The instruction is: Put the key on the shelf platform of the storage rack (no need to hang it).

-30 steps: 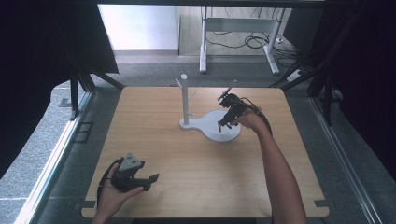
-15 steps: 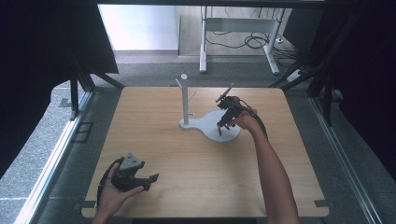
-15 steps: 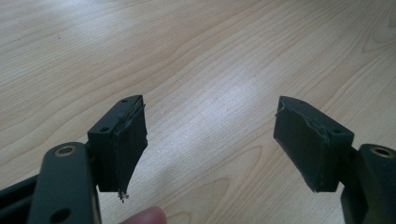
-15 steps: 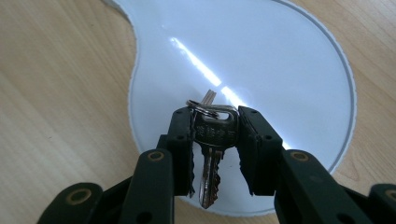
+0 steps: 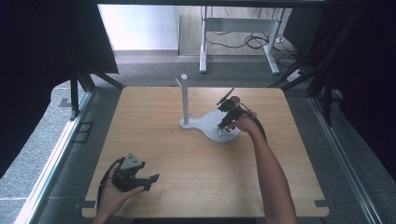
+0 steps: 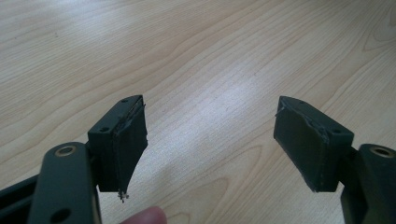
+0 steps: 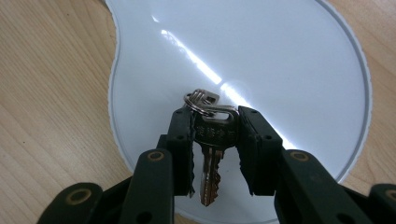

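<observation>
Down at the near left of the table (image 5: 187,168), well apart from the white stand (image 5: 205,125), the left gripper (image 5: 152,179) rests in the person's left hand (image 5: 112,196), its jaws spread wide with nothing but bare wood between them; the left gripper view shows both dark pads (image 6: 128,140) apart over the grain and a fingertip (image 6: 147,217) at the bottom edge. Farther right, the stand's post (image 5: 185,100) rises from the narrow end of its flat base (image 7: 280,56). Over the round, wider end of that base, the right gripper (image 7: 215,140) is clamped on a silver key (image 7: 212,154), pinching its head with the blade pointing back toward the camera and a key ring (image 7: 201,100) at the far end, above the glossy surface.
</observation>
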The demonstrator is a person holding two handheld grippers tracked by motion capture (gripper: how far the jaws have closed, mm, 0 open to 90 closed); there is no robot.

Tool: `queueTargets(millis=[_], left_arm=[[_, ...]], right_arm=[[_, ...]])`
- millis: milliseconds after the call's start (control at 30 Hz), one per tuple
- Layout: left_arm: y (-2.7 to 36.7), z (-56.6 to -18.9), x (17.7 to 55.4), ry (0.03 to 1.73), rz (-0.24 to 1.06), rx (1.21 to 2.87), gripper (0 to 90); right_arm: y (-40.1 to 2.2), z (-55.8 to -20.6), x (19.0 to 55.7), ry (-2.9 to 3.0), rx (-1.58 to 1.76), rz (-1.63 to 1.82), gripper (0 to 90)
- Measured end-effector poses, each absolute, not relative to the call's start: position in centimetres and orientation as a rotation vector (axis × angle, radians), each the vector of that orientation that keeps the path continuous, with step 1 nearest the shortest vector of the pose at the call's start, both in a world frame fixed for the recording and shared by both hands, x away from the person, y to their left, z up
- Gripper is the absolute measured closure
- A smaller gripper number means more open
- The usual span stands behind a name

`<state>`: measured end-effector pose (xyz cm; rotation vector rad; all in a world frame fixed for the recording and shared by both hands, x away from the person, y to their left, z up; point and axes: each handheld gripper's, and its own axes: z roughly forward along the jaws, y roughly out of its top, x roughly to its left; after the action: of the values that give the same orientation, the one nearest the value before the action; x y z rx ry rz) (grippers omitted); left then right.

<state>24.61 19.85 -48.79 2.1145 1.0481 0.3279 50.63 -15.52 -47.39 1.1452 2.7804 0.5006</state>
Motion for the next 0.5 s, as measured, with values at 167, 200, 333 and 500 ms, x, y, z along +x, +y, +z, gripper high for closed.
queueTargets(millis=[167,200,333,500], left_arm=[[20.0,-48.7,24.6,1.052,0.33,2.105,25.9],[20.0,-48.7,24.6,1.051,0.33,2.104,25.9],[20.1,-48.8,24.7,1.055,0.33,2.11,25.9],[20.1,-48.8,24.7,1.054,0.33,2.111,25.9]], right_arm=[[-15.3,-47.9,50.7,2.784,1.146,0.472,67.8],[-15.3,-48.1,50.7,2.787,1.147,0.468,67.7],[-15.0,-48.6,50.8,2.794,1.149,0.445,67.7],[-14.9,-48.9,50.8,2.793,1.156,0.442,67.2]])
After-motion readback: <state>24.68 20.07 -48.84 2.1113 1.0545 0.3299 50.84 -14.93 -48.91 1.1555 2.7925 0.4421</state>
